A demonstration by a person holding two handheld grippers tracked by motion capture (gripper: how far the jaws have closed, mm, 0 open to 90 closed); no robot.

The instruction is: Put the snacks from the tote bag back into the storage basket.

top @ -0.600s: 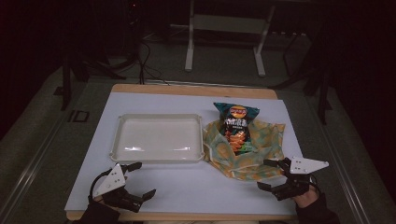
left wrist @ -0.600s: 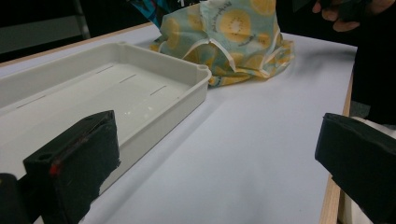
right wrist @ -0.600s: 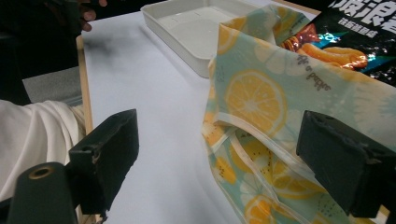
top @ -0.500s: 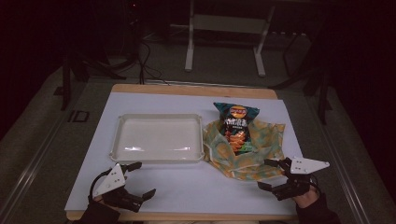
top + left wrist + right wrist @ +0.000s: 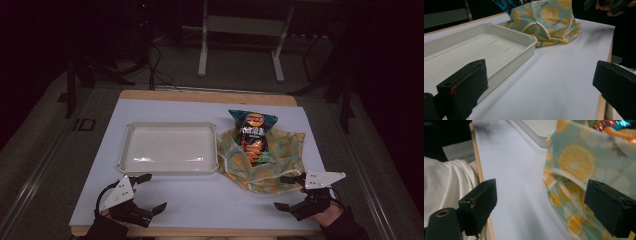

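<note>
From above, I hold my left gripper (image 5: 146, 192) low at the near left corner of the table (image 5: 200, 200), its fingers spread wide and clasping nothing. Its own camera looks past those fingers (image 5: 464, 87) at bare white tabletop, with the empty white tray (image 5: 499, 47) running off to the left. My right gripper (image 5: 286, 192) sits at the near right edge, fingers likewise wide apart and empty. One of its fingers (image 5: 610, 207) reaches over the hem of the lemon-print cloth bag (image 5: 579, 170); I cannot tell whether it touches the fabric. The other finger lies over open table beside the wooden edge.

In the high view the cloth bag (image 5: 280, 160) lies crumpled on the right half of the table, touching the tray (image 5: 170, 150) at its right rim. A bag of chips (image 5: 252, 137) rests on top of the cloth, its upper end pointing toward the far side of the table. A white sleeve (image 5: 446, 185) shows beside the table edge in the right gripper view.
</note>
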